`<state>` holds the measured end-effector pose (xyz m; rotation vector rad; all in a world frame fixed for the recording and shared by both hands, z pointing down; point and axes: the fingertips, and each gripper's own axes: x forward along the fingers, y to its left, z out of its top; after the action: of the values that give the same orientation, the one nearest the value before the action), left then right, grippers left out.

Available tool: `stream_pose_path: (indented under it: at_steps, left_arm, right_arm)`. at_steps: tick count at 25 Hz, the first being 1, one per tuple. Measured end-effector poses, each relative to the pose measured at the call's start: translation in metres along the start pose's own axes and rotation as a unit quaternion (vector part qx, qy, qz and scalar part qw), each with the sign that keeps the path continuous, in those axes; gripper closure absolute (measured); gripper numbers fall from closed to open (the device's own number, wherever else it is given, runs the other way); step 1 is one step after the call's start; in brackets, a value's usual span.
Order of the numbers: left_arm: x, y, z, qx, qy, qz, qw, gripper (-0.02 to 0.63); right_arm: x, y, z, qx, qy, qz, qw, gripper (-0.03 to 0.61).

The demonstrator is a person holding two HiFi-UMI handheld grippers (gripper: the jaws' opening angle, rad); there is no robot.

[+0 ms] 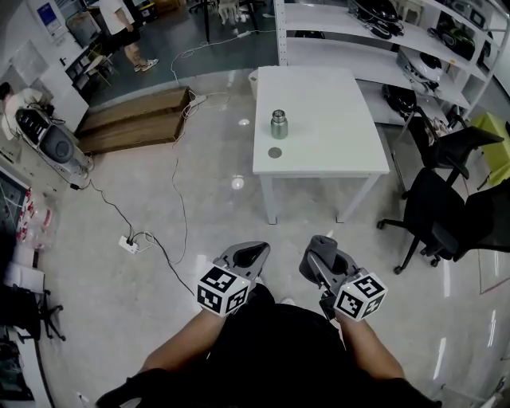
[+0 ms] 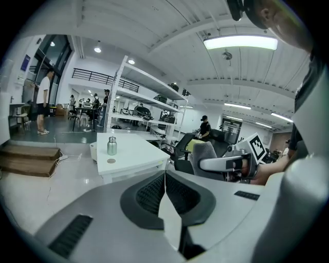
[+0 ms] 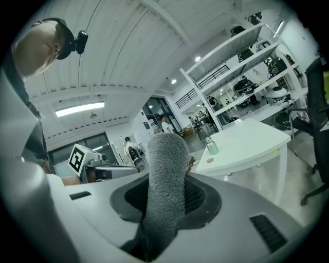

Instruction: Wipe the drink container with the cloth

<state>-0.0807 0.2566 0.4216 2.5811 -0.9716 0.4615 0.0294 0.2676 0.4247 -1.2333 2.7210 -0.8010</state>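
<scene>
A small metal drink container (image 1: 279,124) stands upright on the white table (image 1: 327,103), well ahead of me, with a small round disc (image 1: 275,152) lying in front of it. Both grippers are held low near my body, far from the table. My left gripper (image 1: 253,250) is shut with nothing in it; in the left gripper view its jaws (image 2: 165,177) meet and the container (image 2: 111,146) shows far off. My right gripper (image 1: 319,244) is shut on a grey fluffy cloth (image 3: 165,169), which sticks up between the jaws; the container (image 3: 211,147) stands distant behind it.
Black office chairs (image 1: 446,191) stand right of the table. White shelving (image 1: 374,36) runs behind it. A power strip and cables (image 1: 129,243) lie on the floor to the left, beyond them a wooden platform (image 1: 135,119). A person (image 1: 123,24) stands far back.
</scene>
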Motion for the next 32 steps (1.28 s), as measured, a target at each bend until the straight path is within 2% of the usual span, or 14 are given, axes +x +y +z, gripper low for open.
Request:
stream_pose_path:
  at_steps: [7, 12, 17, 22, 27, 32]
  left_arm:
    - [0.035, 0.023, 0.011, -0.002, 0.003, -0.019, 0.9998, 0.595]
    - [0.067, 0.058, 0.032, 0.004, -0.005, -0.023, 0.9997, 0.596]
    - [0.096, 0.109, 0.058, 0.01, -0.011, -0.014, 0.9998, 0.595]
    - [0.126, 0.166, 0.077, 0.005, 0.008, -0.026, 0.9996, 0.595]
    - [0.156, 0.228, 0.114, 0.033, 0.001, -0.033, 0.9989, 0.596]
    - [0.185, 0.291, 0.142, 0.043, -0.005, -0.035, 0.9985, 0.595]
  right_arm:
    - [0.022, -0.026, 0.011, 0.001, 0.003, -0.012, 1.0, 0.471]
    - [0.049, -0.055, 0.026, 0.001, 0.004, -0.023, 1.0, 0.471]
    - [0.092, -0.084, 0.046, -0.002, 0.018, -0.032, 0.999, 0.471]
    - [0.147, -0.113, 0.076, 0.001, 0.021, -0.045, 0.999, 0.471]
    - [0.201, -0.134, 0.106, -0.001, 0.017, -0.057, 0.998, 0.471]
    - [0.252, -0.162, 0.126, 0.021, 0.01, -0.074, 0.997, 0.471]
